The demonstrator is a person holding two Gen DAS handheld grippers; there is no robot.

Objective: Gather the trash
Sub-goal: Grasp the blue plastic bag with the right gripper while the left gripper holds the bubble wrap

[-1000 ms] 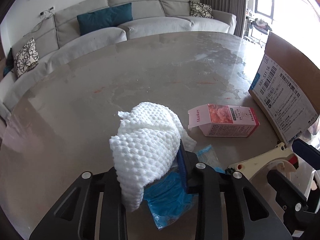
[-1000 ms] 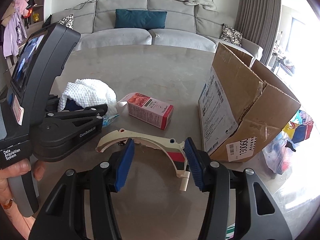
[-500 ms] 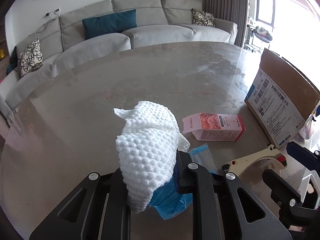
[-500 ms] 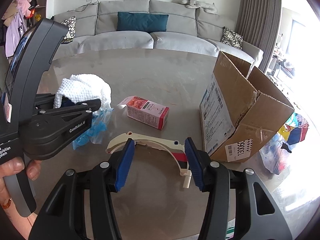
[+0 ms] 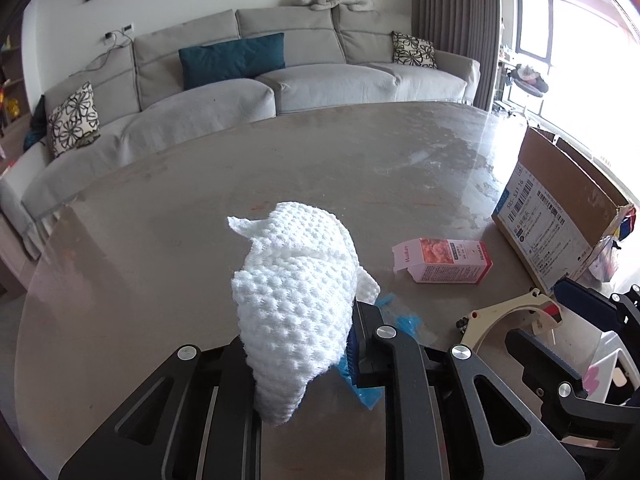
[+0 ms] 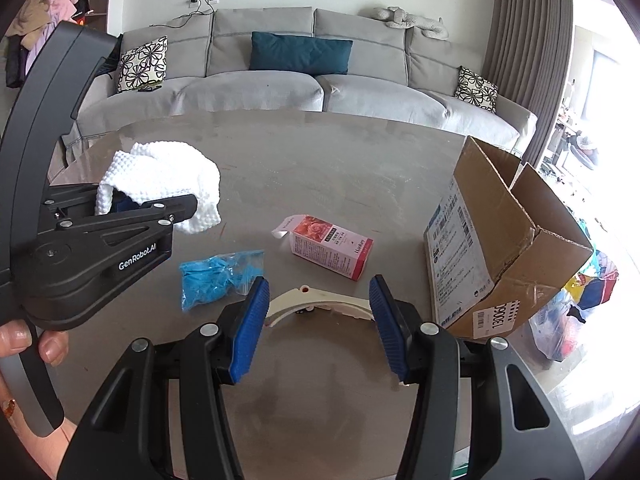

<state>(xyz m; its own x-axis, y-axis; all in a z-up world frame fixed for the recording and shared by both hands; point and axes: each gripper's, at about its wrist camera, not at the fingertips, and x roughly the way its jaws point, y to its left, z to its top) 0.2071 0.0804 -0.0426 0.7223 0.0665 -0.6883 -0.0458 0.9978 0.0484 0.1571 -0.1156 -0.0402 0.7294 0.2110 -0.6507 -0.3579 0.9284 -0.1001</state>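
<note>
My left gripper point(image 5: 298, 344) is shut on a crumpled white paper towel point(image 5: 294, 280) and holds it above the table; the towel also shows in the right wrist view point(image 6: 164, 180). A blue plastic bag point(image 6: 218, 280) lies on the table below it. A pink carton point(image 6: 330, 246) lies on its side mid-table, also seen in the left wrist view point(image 5: 444, 260). A cream curved plastic piece point(image 6: 320, 304) lies just ahead of my right gripper point(image 6: 318, 324), which is open and empty, its blue pads on either side of the piece.
An open cardboard box point(image 6: 500, 248) lies on its side at the table's right edge, with a filled plastic bag point(image 6: 580, 304) behind it. A grey sofa point(image 6: 280, 92) stands beyond the round table point(image 6: 320, 172).
My left gripper has lifted the paper towel up and away from the blue bag, which now lies alone on the table. My right gripper has risen and drawn back slightly, still open.
</note>
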